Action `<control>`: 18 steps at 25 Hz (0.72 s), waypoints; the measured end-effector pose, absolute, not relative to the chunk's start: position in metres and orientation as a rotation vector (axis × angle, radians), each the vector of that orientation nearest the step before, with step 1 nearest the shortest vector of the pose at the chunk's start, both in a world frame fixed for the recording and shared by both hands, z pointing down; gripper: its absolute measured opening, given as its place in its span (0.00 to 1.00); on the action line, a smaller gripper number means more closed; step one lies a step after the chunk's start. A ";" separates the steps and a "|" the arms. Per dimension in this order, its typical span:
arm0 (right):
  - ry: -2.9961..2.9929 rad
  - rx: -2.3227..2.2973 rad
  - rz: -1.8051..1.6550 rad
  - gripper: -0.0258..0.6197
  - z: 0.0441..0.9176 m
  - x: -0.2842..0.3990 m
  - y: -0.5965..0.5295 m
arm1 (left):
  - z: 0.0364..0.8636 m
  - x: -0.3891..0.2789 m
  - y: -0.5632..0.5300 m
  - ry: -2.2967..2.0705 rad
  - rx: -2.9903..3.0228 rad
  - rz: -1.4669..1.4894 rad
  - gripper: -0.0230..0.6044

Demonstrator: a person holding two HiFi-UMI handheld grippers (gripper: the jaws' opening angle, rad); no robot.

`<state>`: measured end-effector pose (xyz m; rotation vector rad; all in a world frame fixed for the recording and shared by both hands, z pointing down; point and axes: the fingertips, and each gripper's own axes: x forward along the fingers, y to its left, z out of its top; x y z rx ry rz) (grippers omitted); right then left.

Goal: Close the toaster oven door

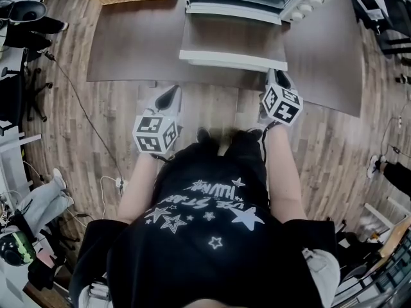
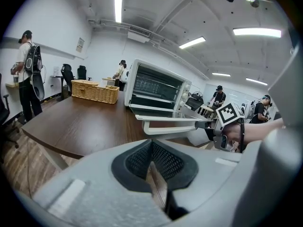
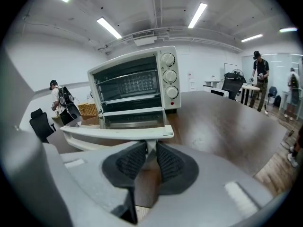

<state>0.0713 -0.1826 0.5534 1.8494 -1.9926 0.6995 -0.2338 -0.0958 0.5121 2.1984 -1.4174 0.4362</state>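
Right hand-held gripper point(image 3: 150, 148) clamps the door handle's point(image 1: 231, 59) right end, near the counter point(image 1: 128, 43) edge. Left hand-held gripper point(image 1: 171, 95) hovers beyond it, closed and empty.

It was an open-plan office or lab workroom. Long strip lights point(image 2: 117, 7) and bare ducting point(image 3: 144, 39) ran across a white ceiling. Black office chairs point(image 2: 66, 74) stood by the far left wall, people point(image 3: 258, 74) stood at desks far right, and cables point(image 1: 82, 108) trailed over wood-plank flooring point(image 1: 334, 146).
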 end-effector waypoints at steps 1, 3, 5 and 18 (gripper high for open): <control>-1.994 1.854 0.692 0.16 0.550 0.072 -0.183 | 0.511 -0.233 -0.096 -1.412 2.206 0.432 0.05; -2.004 1.867 0.681 0.16 0.544 0.072 -0.185 | 0.509 -0.233 -0.098 -1.404 2.226 0.434 0.05; -2.015 1.880 0.679 0.16 0.537 0.072 -0.186 | 0.507 -0.234 -0.100 -1.402 2.239 0.441 0.05; -2.091 1.870 0.690 0.16 0.502 0.077 -0.198 | 0.483 -0.233 -0.107 -1.482 2.221 0.391 0.05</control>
